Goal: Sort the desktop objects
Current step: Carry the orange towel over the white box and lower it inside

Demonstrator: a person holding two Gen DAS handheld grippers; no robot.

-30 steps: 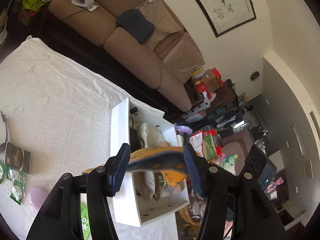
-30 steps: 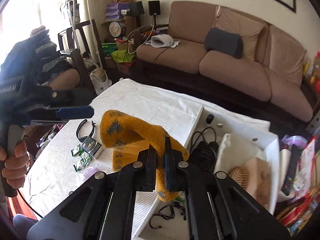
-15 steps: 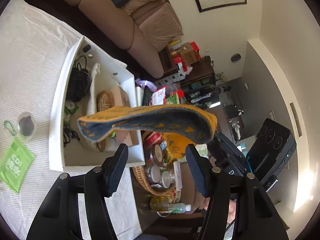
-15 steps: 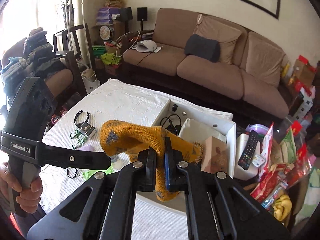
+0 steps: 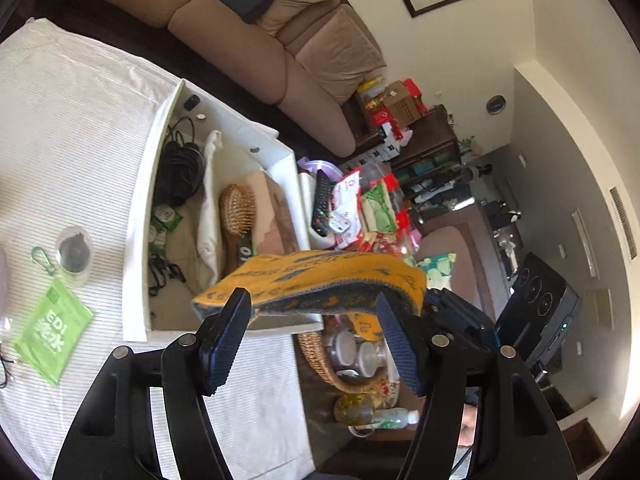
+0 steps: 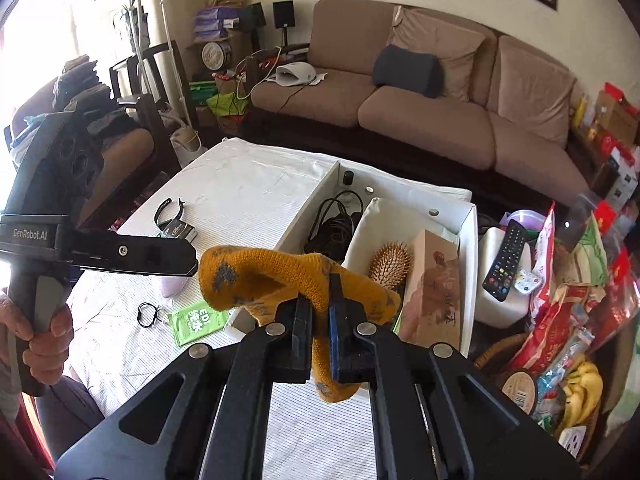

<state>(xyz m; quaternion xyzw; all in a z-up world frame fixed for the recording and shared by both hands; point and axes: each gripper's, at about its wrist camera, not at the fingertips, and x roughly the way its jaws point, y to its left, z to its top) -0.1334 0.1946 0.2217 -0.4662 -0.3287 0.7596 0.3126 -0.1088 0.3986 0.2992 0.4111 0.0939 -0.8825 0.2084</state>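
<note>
Left wrist view: the left hand-held gripper [image 5: 314,336] stands released at lower centre, its pads clear of the mustard knit hat [image 5: 320,284] hanging across mid-frame above the white box [image 5: 138,216].

Right wrist view: the right hand-held gripper [image 6: 320,320], lower centre, is clenched on the hat, above the box's near edge.

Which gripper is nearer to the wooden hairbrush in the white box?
Right. The right gripper, shut on the yellow knit sock, hangs just before the hairbrush; the open left gripper is off over the table.
</note>
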